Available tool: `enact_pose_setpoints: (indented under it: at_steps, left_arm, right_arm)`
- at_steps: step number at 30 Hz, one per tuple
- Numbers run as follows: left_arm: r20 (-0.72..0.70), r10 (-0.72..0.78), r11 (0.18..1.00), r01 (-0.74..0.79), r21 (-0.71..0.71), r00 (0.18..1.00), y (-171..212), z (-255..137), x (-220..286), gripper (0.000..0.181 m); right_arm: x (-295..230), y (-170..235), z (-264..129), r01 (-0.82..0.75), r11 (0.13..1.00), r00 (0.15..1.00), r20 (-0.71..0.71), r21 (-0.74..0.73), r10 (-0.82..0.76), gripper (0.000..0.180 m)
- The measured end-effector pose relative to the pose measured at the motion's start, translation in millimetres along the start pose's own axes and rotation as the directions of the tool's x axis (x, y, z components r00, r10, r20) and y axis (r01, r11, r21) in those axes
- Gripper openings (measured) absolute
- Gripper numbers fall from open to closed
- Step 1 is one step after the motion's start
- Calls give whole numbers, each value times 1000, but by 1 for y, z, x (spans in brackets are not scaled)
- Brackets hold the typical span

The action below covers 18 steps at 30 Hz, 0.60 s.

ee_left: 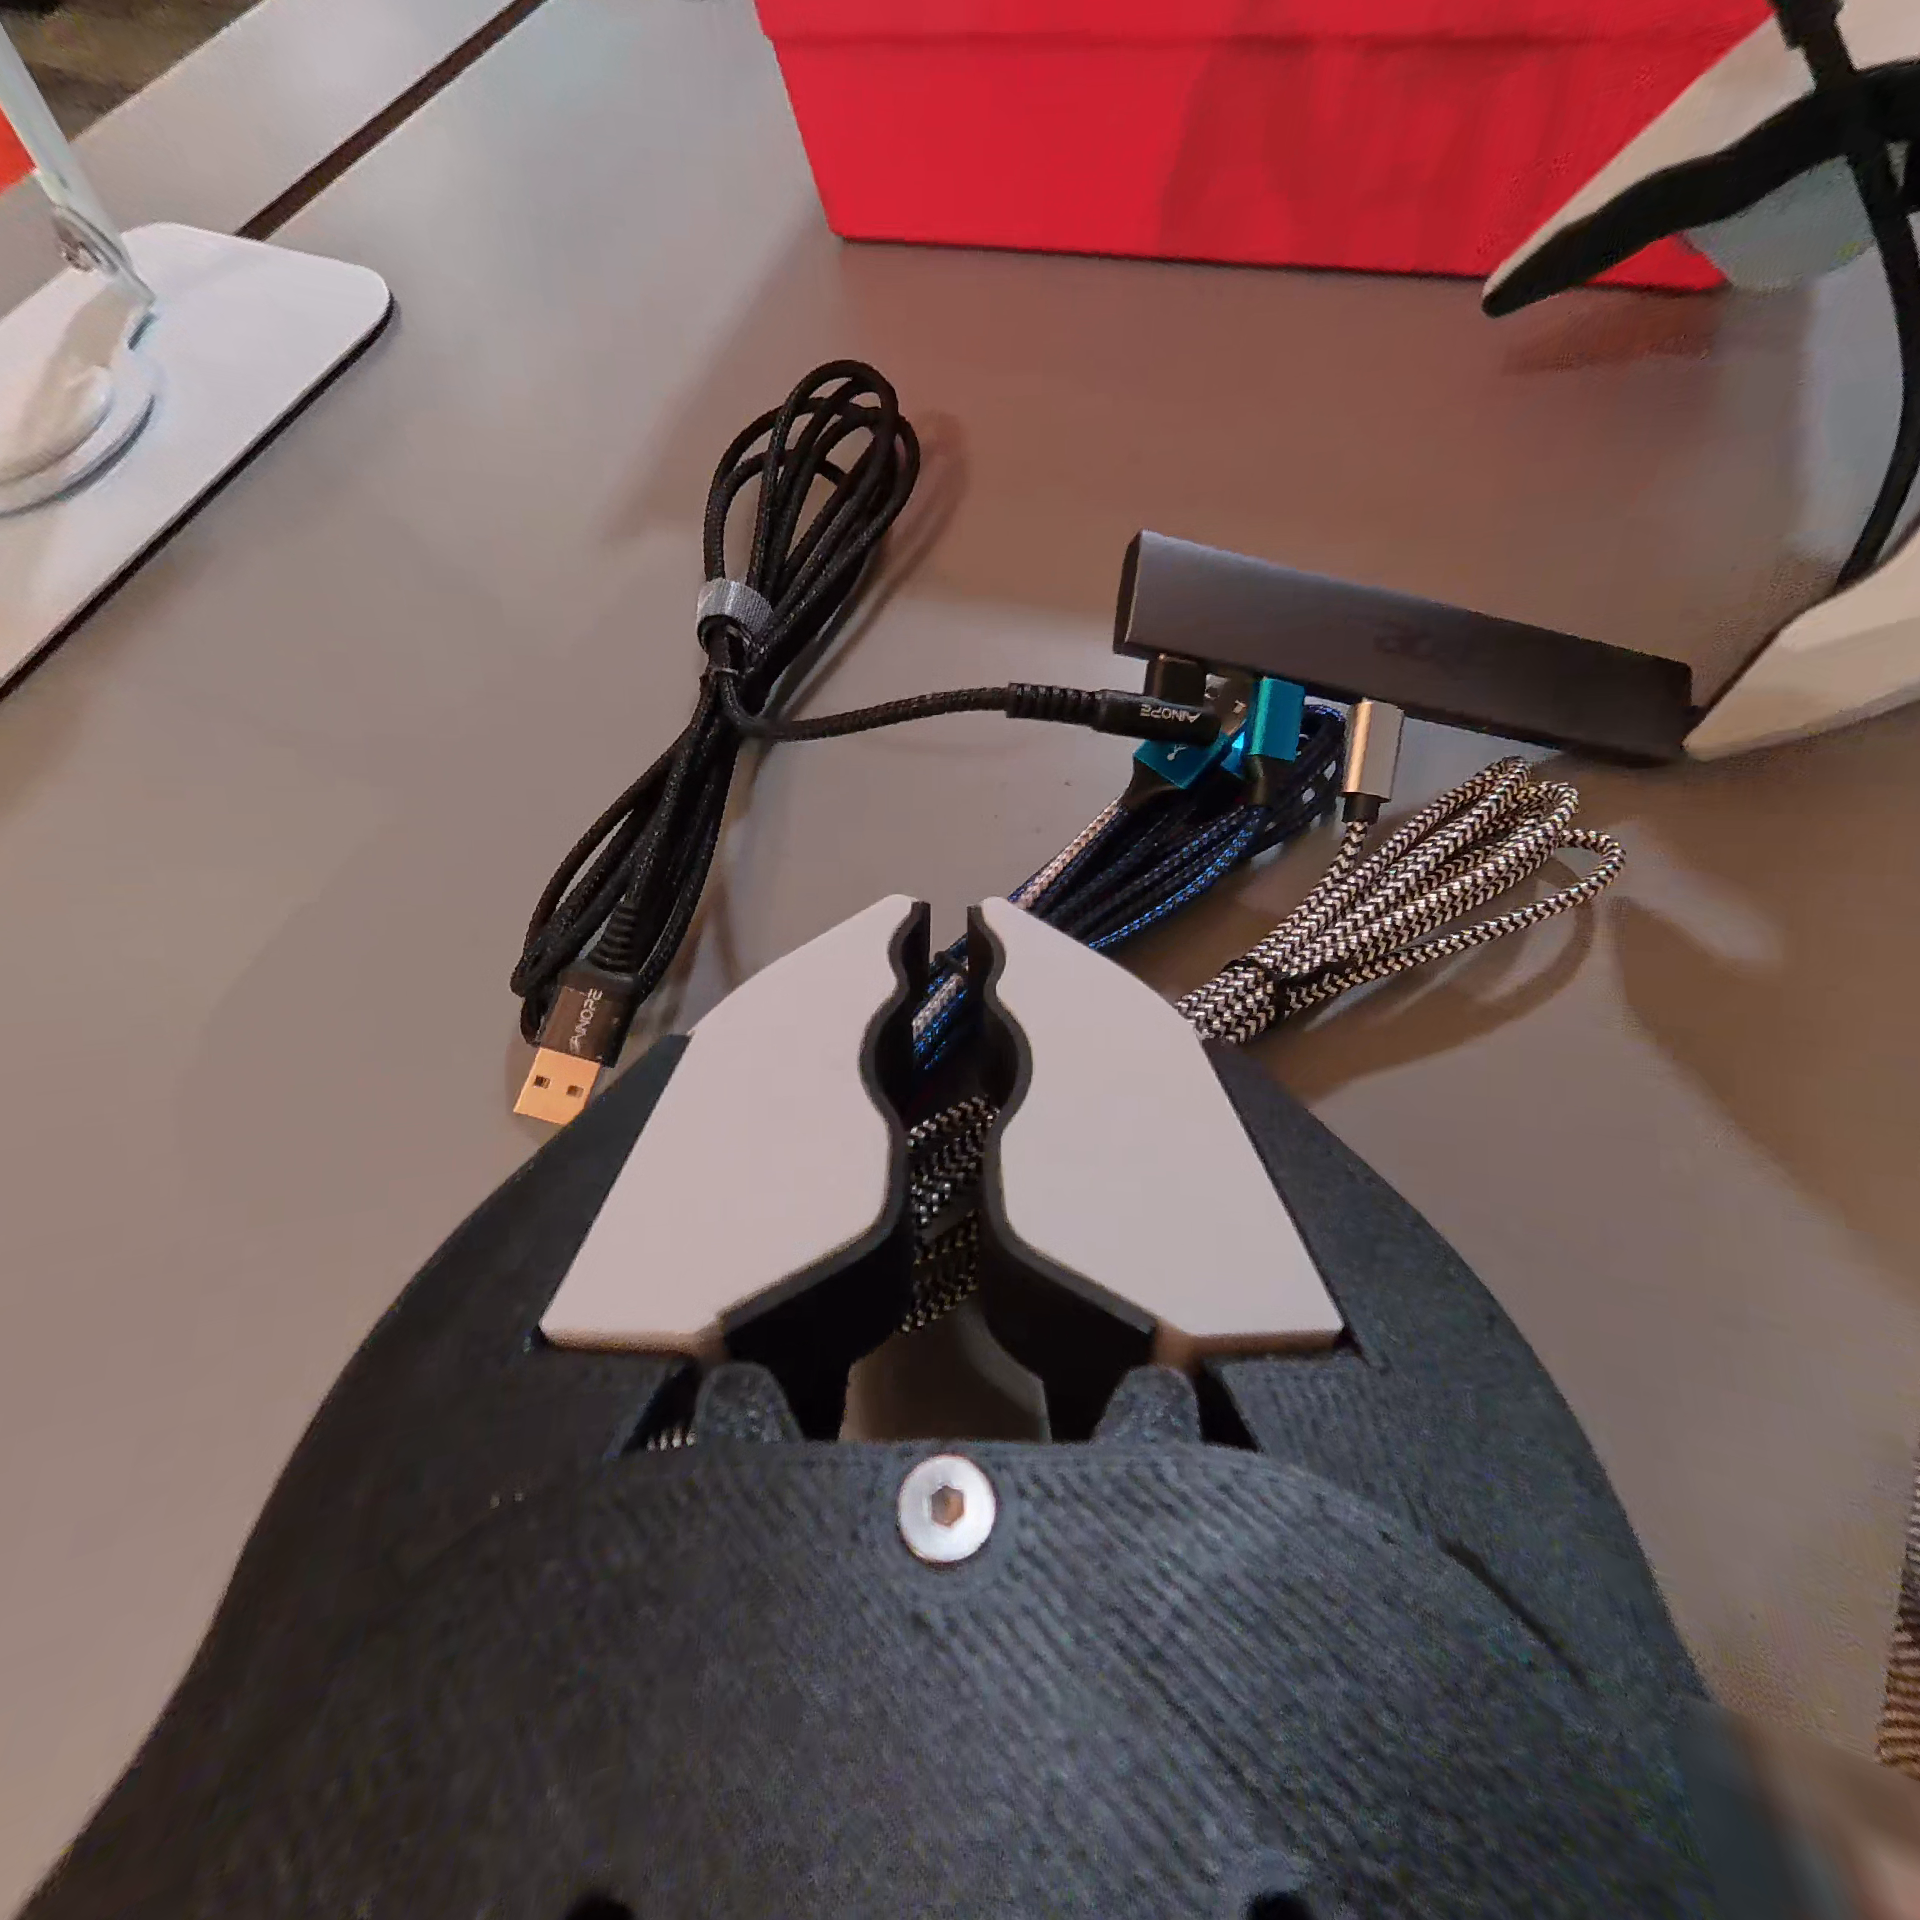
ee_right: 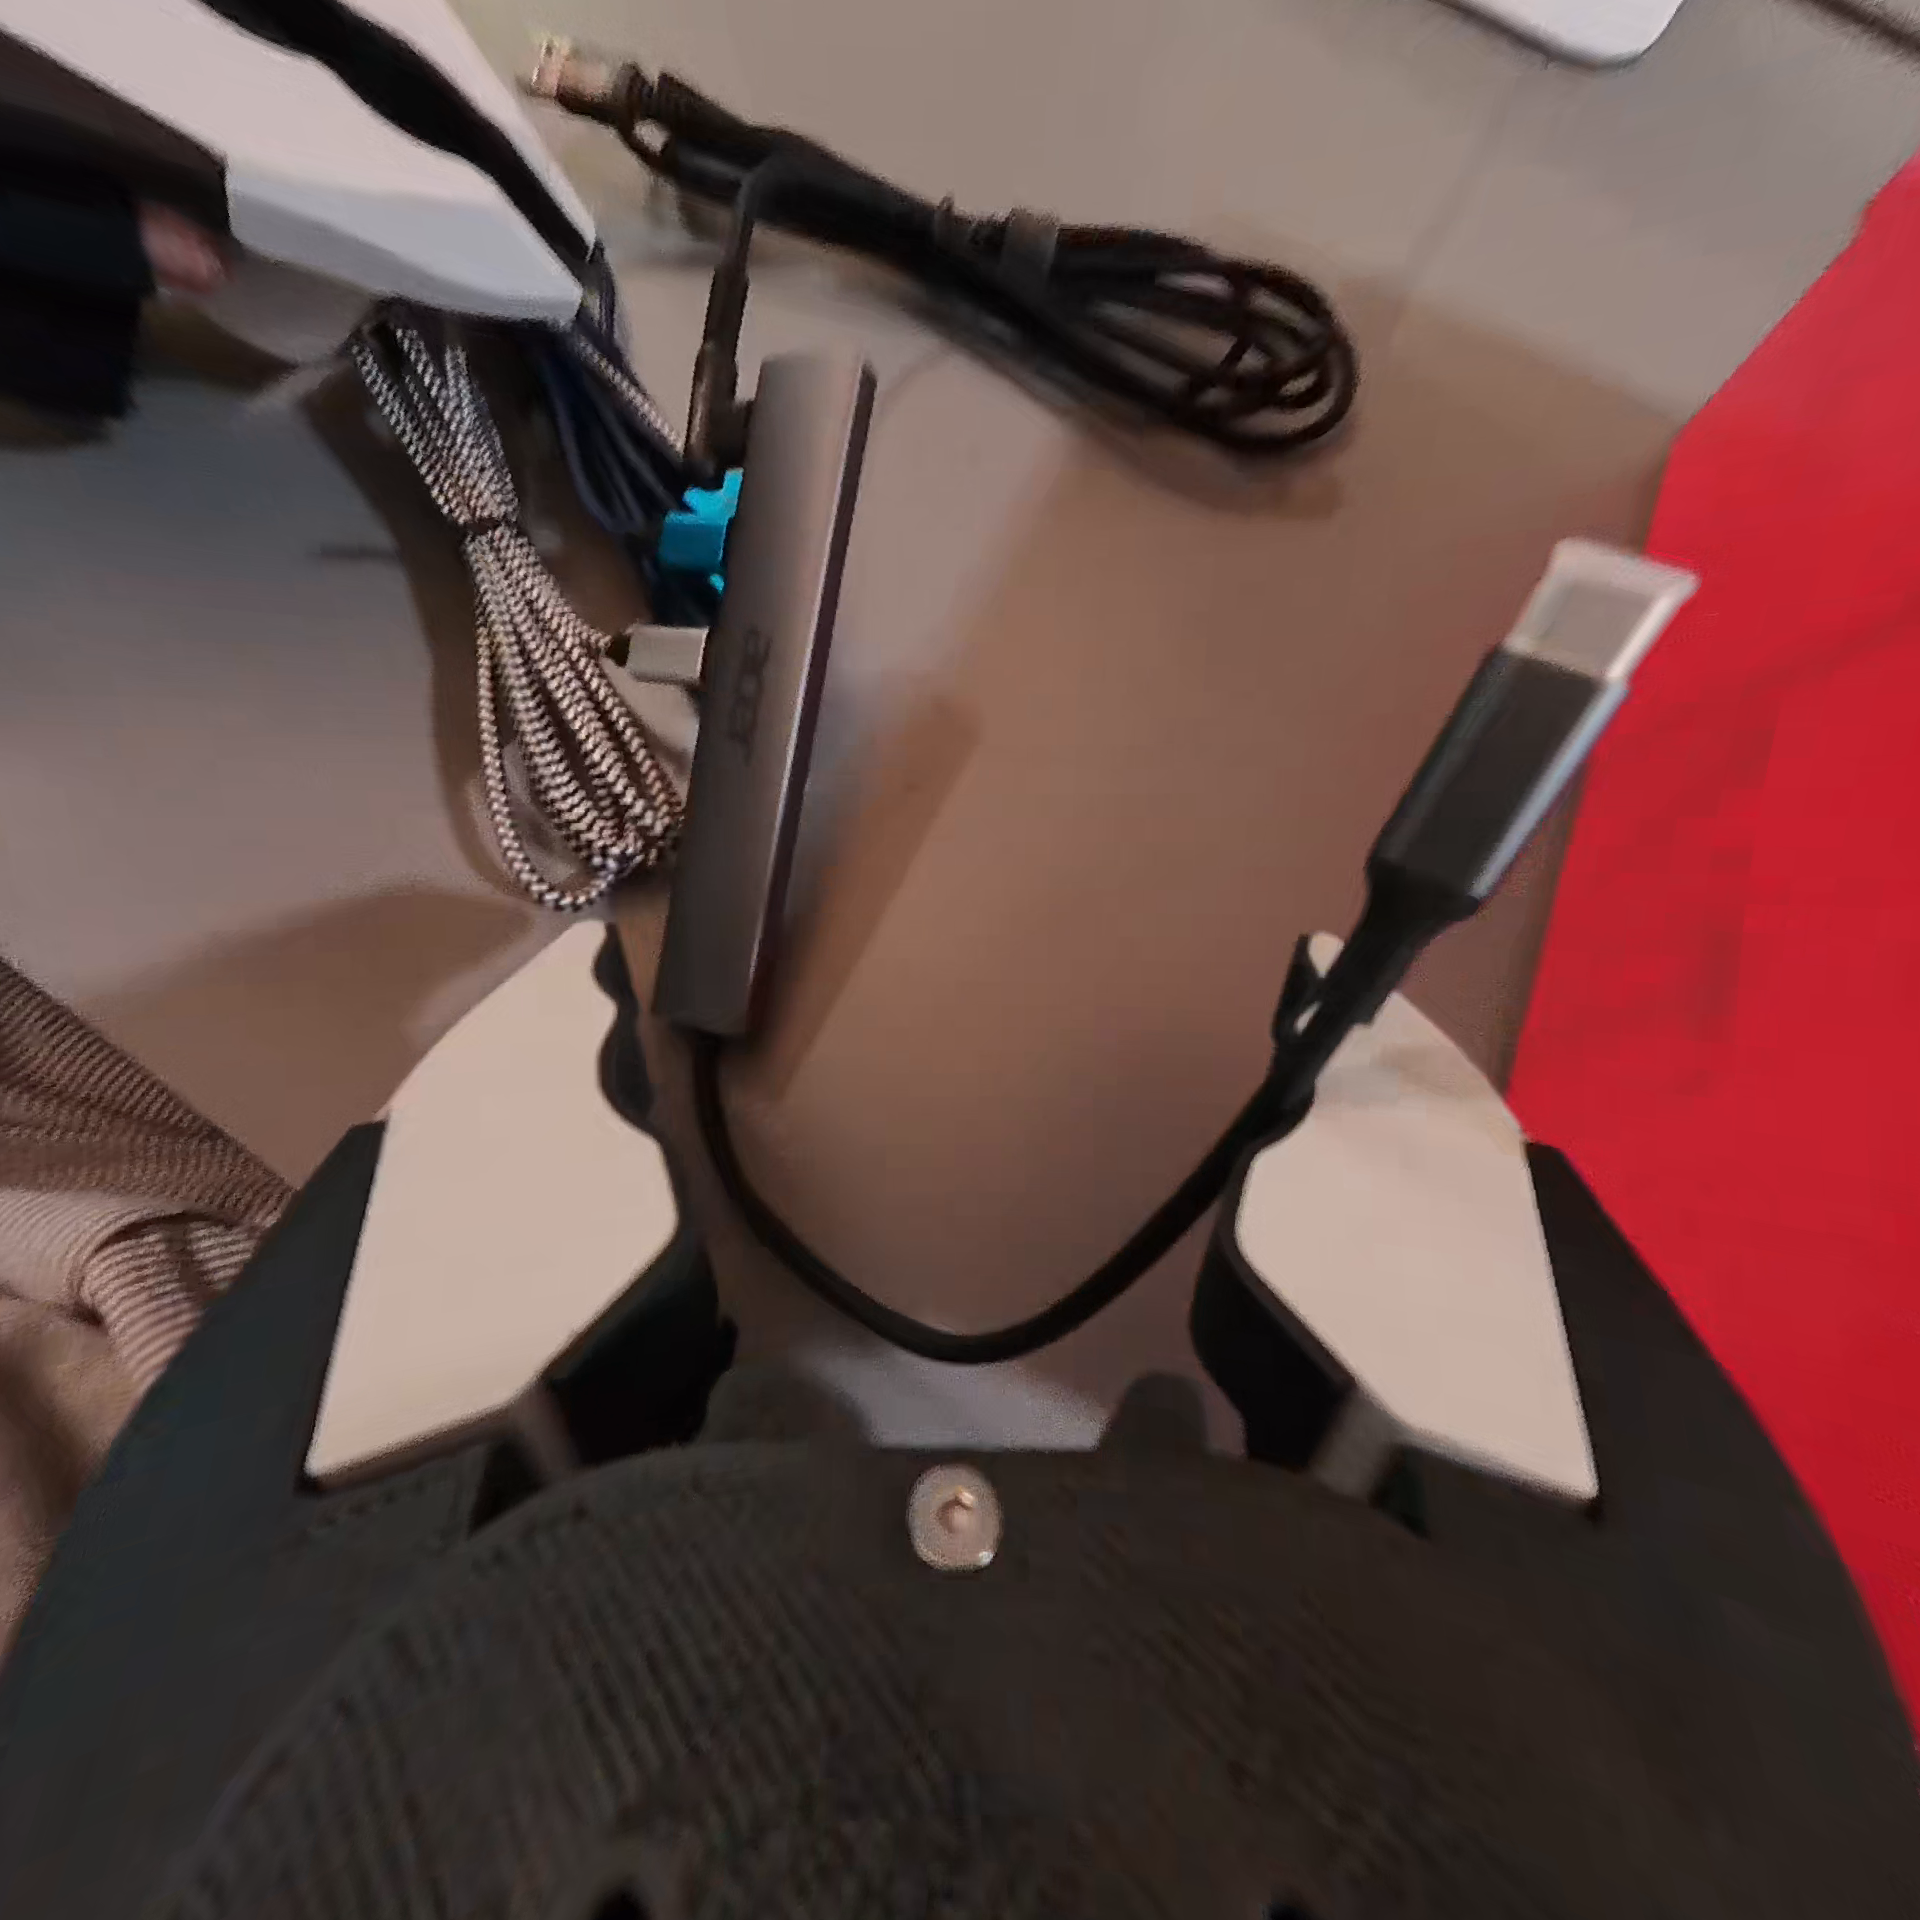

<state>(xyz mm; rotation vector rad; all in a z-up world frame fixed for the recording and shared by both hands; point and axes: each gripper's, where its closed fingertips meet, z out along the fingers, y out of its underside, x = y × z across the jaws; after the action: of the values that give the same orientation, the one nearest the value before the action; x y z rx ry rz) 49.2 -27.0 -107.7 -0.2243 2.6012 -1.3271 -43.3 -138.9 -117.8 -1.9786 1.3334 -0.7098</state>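
Observation:
A dark grey USB hub point(ee_left: 1403, 644) sits tilted on the table with several cables plugged into its side. My left gripper point(ee_left: 951, 914) is shut on the blue braided cable bundle point(ee_left: 1174, 862) that runs to teal plugs point(ee_left: 1262, 722) in the hub. A black-and-white braided cable point(ee_left: 1403, 883) lies to its right, and a coiled black cable point(ee_left: 769, 582) with a gold plug point(ee_left: 556, 1086) to its left. My right gripper point(ee_right: 956, 940) is open. Its left finger point(ee_right: 520, 1143) is at the near end of the hub point(ee_right: 769, 707). The hub's short lead and plug point(ee_right: 1558, 686) loop between the fingers.
A red box point(ee_left: 1195, 135) stands at the back of the table and also shows in the right wrist view point(ee_right: 1787, 727). A white stand base point(ee_left: 187, 395) is at the far left. A striped beige sleeve point(ee_right: 104, 1195) shows at the left.

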Motion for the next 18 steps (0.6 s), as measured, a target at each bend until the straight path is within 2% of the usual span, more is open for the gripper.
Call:
enact_pose_setpoints:
  at_steps: [9,14,18]
  left_arm:
    - [-12,-122,990,121,-70,992,13,-1,-8,3]
    - [28,-110,991,112,-71,994,15,-2,-14,0]
    - [77,-94,995,95,-14,993,8,-6,-21,0]
  right_arm:
    - [7,-6,-3,-75,996,997,19,55,74,110]
    - [5,-34,-21,-208,948,975,124,242,182,87]
    - [9,-40,-27,-229,930,970,143,287,195,68]
